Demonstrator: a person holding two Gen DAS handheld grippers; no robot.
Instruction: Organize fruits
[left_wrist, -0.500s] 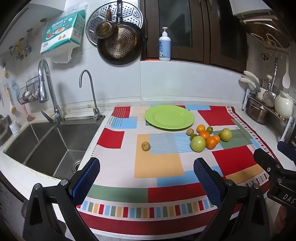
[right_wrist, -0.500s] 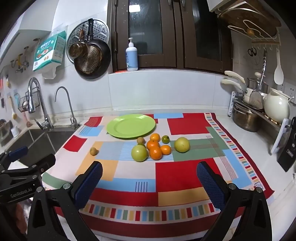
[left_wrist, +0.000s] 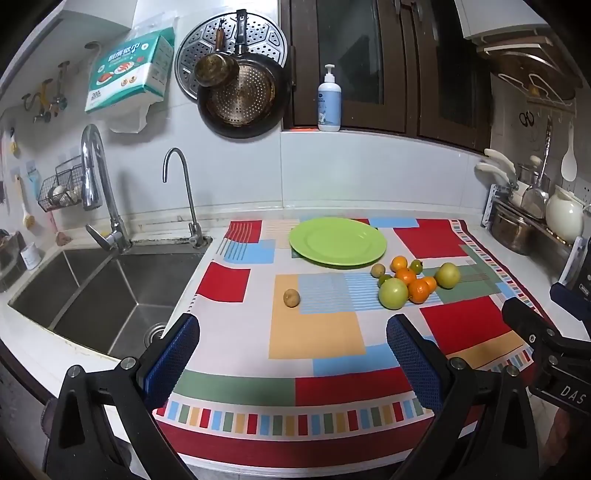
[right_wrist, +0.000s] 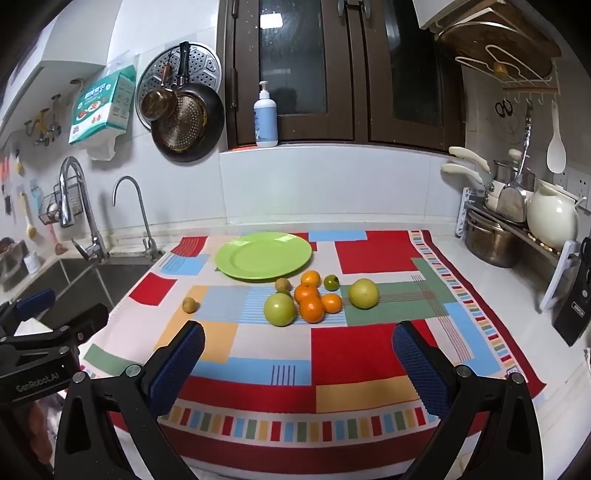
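Observation:
An empty green plate (left_wrist: 337, 241) (right_wrist: 263, 255) sits at the back of a colourful patchwork cloth (left_wrist: 317, 332) (right_wrist: 376, 254). In front of it lies a cluster of fruit: a large green fruit (left_wrist: 393, 293) (right_wrist: 280, 309), a yellow-green fruit (left_wrist: 447, 275) (right_wrist: 363, 293), several small oranges (left_wrist: 419, 290) (right_wrist: 311, 308), a small dark green fruit (right_wrist: 331, 282) and a small brown fruit (left_wrist: 377, 270) (right_wrist: 282, 284). Another small brown fruit (left_wrist: 291, 297) (right_wrist: 189, 305) lies alone to the left. My left gripper (left_wrist: 293, 350) and right gripper (right_wrist: 298, 354) are both open and empty, near the cloth's front edge.
A steel sink (left_wrist: 92, 288) with two taps (left_wrist: 98, 184) lies left of the cloth. A pot and a white jug (right_wrist: 552, 218) stand on a rack at the right. A soap bottle (right_wrist: 265, 118) stands on the sill; pans (left_wrist: 240, 99) hang on the wall.

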